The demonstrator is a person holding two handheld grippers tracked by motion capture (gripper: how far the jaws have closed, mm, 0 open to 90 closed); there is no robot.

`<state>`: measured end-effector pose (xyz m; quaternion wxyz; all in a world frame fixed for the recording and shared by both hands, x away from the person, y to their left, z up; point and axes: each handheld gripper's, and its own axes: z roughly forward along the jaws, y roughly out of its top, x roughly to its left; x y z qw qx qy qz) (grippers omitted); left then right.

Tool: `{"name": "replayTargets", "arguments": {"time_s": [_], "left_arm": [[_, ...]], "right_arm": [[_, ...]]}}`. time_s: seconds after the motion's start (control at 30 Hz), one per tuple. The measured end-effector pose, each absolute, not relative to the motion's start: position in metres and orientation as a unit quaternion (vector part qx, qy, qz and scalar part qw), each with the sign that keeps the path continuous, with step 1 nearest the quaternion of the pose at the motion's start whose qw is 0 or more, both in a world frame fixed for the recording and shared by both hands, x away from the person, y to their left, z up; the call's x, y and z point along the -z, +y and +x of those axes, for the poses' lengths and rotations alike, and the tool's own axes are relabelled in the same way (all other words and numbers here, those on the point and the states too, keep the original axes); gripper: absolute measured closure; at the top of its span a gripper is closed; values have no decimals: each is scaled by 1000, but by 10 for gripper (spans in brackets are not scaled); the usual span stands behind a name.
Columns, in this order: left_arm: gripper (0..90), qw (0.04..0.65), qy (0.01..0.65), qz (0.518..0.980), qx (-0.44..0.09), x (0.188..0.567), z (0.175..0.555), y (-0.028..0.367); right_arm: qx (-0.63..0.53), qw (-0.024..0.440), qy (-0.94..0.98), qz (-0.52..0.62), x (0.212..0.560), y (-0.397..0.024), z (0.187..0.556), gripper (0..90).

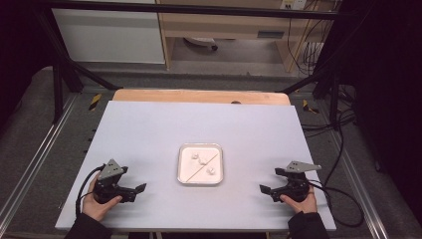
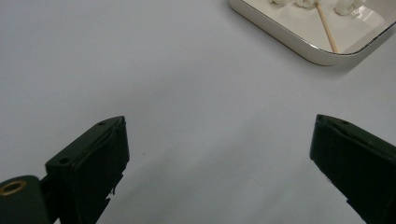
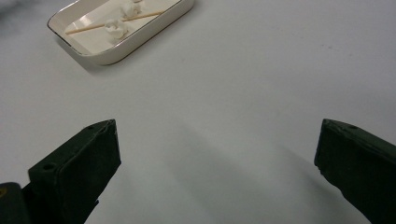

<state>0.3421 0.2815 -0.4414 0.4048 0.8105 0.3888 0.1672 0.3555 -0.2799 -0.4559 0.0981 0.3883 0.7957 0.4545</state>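
Item: thin wooden stick [image 1: 201, 166], lying flat inside a shallow white tray [image 1: 181, 164]. Long axis diagonal in the high view: one end toward the tray corner on the left tongs' side, nearer the person, the other toward the far corner on the right tongs' side.

With it in the tray: three small white lumps [image 1: 203, 160], two on the far side of the stick, one on the near side, close to it; contact cannot be told.

Tray: rectangular, rounded corners, resting on the pale surface [image 1: 149, 129] between the two tongs, ahead of both and well apart from each.

Left tongs [image 1: 141, 187]: held in the person's left hand [image 1: 97, 204], low over the surface, jaws spread wide, nothing between them, tips aimed inward toward the tray's near side.

Right tongs [image 1: 264, 189]: held in the right hand [image 1: 301, 203], low over the surface, jaws likewise spread wide and empty, tips aimed inward toward the left tongs.
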Motion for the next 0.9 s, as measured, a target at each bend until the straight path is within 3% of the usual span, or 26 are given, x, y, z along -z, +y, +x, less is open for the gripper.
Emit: {"name": "replayTargets", "arguments": {"time_s": [0.9], "left_arm": [[44,402,386,812,-174,432,341,268]], "right_arm": [[-443,100,802,387,457,-280,356,7]]}}
